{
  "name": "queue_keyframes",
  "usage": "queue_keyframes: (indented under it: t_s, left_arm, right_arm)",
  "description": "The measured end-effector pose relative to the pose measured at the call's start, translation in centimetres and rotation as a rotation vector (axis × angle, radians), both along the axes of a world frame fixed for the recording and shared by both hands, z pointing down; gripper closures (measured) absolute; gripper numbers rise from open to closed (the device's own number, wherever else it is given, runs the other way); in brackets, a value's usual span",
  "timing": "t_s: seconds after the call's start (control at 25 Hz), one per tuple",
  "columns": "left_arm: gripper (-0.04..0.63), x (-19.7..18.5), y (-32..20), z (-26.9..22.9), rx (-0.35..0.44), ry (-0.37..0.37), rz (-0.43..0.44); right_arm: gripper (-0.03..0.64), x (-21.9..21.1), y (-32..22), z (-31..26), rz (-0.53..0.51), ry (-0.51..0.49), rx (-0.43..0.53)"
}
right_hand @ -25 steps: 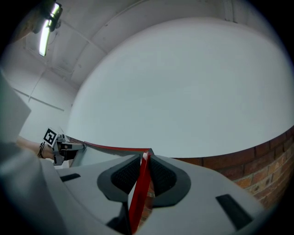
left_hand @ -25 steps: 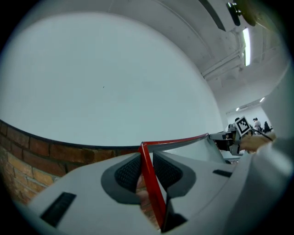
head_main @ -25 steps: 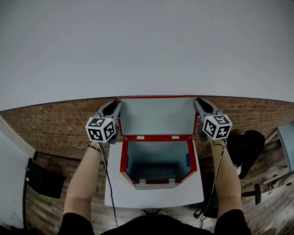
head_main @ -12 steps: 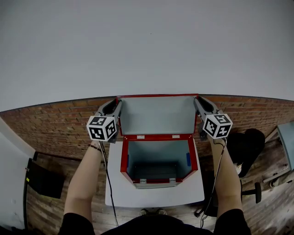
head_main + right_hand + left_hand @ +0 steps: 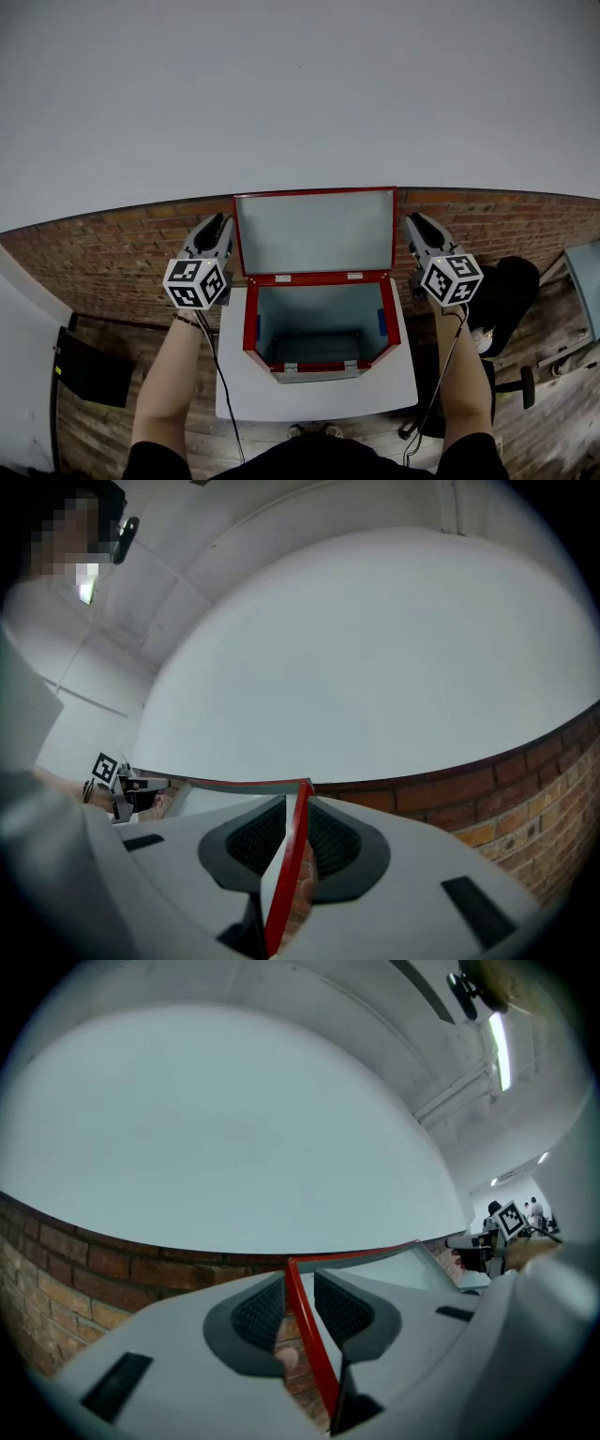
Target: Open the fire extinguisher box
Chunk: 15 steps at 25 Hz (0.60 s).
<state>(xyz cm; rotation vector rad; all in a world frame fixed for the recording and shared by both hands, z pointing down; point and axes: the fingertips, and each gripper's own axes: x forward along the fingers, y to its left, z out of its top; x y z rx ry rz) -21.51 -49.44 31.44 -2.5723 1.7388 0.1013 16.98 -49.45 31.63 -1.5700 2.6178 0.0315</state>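
Observation:
The red fire extinguisher box (image 5: 250,323) stands on a white table, its grey inside bare. Its lid (image 5: 314,232) is swung up and stands nearly upright behind it. My left gripper (image 5: 218,226) is at the lid's left side. In the left gripper view the red lid edge (image 5: 307,1340) runs between the pads (image 5: 258,1312) with a gap on each side, and the jaws are opening. My right gripper (image 5: 415,222) is at the lid's right side. There the red lid edge (image 5: 291,855) sits tight between its pads (image 5: 328,834).
The white table (image 5: 309,398) carries the box, close to a wall that is brick (image 5: 112,253) below and white above. A black chair (image 5: 506,291) stands to the right and a dark flat object (image 5: 89,370) lies left on the wooden floor. Cables hang from both grippers.
Both grippers have slid down and outward from the lid's top corners to its sides. The lid stands a little more upright.

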Motion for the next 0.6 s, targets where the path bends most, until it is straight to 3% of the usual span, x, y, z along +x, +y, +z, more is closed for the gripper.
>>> queue_keyframes:
  t_s: [0.32,0.44,0.6]
  left_arm:
    - [0.471,1.5,12.8,-0.8,0.108,0.096,0.093]
    - [0.537,3.2,17.8,-0.4,0.126,0.118,0.130]
    - [0.546,6.3,24.0,2.7,0.103,0.124,0.187]
  right_arm:
    - [0.540,-1.1,11.1,-0.3,-0.113,-0.123,0.006]
    - [0.575,-2.7,15.3,-0.5,-0.152,-0.128,0.019]
    - [0.592,-5.0,20.5,1.3,-0.216,-0.129,0.005]
